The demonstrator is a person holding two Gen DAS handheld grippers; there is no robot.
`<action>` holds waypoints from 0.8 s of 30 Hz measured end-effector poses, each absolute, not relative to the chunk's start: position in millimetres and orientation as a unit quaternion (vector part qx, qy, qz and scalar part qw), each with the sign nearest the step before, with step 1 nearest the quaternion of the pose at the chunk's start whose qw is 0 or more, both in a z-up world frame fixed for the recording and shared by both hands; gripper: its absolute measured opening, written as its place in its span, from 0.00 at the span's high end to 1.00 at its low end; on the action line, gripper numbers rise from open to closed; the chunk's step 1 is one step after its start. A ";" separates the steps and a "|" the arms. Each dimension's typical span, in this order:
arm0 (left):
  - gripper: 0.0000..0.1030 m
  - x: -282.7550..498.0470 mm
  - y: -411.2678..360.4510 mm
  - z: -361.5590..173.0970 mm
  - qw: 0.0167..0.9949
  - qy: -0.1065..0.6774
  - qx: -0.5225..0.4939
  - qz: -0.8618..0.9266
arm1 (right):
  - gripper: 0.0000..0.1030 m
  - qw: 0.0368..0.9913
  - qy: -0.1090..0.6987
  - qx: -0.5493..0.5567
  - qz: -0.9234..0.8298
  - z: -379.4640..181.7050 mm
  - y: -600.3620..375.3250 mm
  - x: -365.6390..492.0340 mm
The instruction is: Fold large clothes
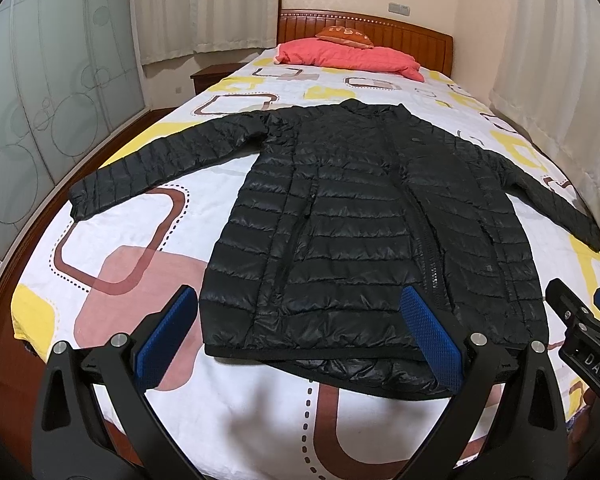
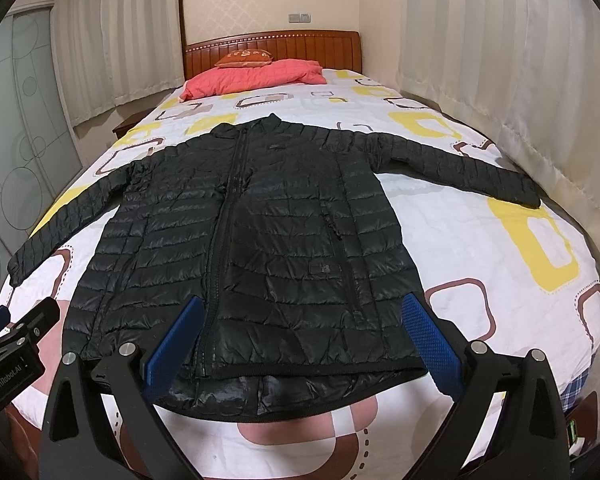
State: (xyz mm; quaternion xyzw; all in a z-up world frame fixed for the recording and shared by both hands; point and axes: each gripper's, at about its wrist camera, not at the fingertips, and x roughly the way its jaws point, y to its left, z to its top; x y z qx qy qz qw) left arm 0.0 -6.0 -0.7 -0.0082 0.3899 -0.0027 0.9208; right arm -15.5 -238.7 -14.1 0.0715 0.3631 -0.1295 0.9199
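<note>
Black puffer jacket (image 1: 364,216) lies flat mid-frame on the bed (image 1: 112,216), collar far, hem nearest, long axis running away from left gripper (image 1: 300,332) and right gripper (image 2: 304,340), both wide open, empty, about equally near.

"DAS" stands on the right tool (image 1: 588,344); "GenRobot.AI" stands on the left tool (image 2: 8,360), both beside the jacket's (image 2: 260,240) hem.

A bed (image 1: 260,92) with wooden headboard (image 1: 400,40) stands between pale curtains (image 2: 480,60), a frosted-glass wardrobe (image 1: 40,100) alongside.
</note>
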 end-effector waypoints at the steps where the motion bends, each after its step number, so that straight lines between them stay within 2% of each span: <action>1: 0.02 0.5 -6.0 -0.3 0.920 0.391 -0.009 -0.003 | 0.05 0.920 0.363 0.071 -0.130 -13.6 -238.0 -14.6; 24: 0.02 16.9 -7.1 -10.4 0.915 0.403 -0.008 -0.004 | 0.05 0.914 0.377 0.070 -0.129 -21.1 -240.7 -3.8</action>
